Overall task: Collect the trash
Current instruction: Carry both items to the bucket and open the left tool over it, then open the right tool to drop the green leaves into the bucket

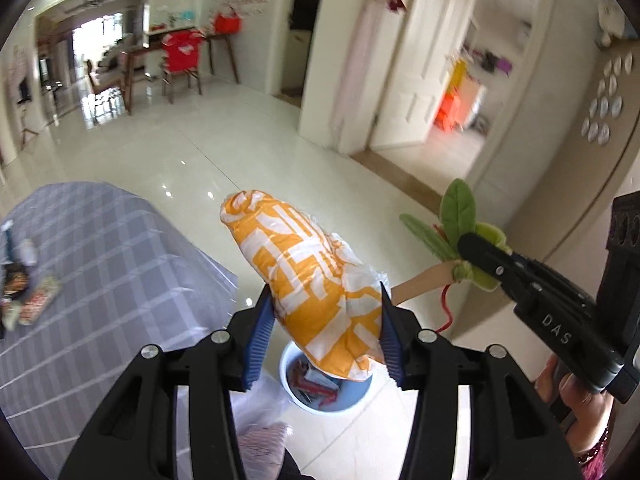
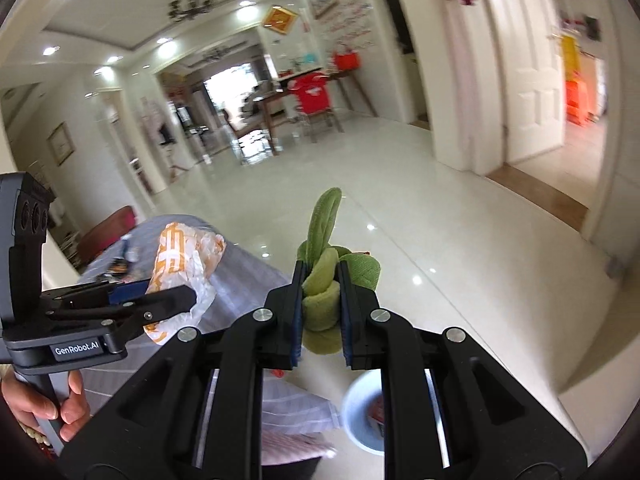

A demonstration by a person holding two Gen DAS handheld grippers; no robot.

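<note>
Left gripper [image 1: 326,316] jaws clamped on orange-white bag [image 1: 308,276], held above blue bin [image 1: 360,398] on floor, right gripper [image 2: 320,308] jaws clamped on green leaf toy [image 2: 322,280], table [image 1: 120,264] at left.

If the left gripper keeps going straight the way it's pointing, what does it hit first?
Probably the blue bin on the floor: it sits just beyond the orange-and-white bag clamped in the left gripper, though depth is hard to judge.

bag between left fingers [image 1: 316,284]: orange, white block pattern
leaves between right fingers [image 2: 322,280]: green plush
stick [image 1: 424,280]: pale wood
bin below fingers [image 1: 356,396]: light blue
cloth left of fingers [image 1: 120,256]: grey-lilac, white grid
pads [image 1: 260,336]: blue
</note>
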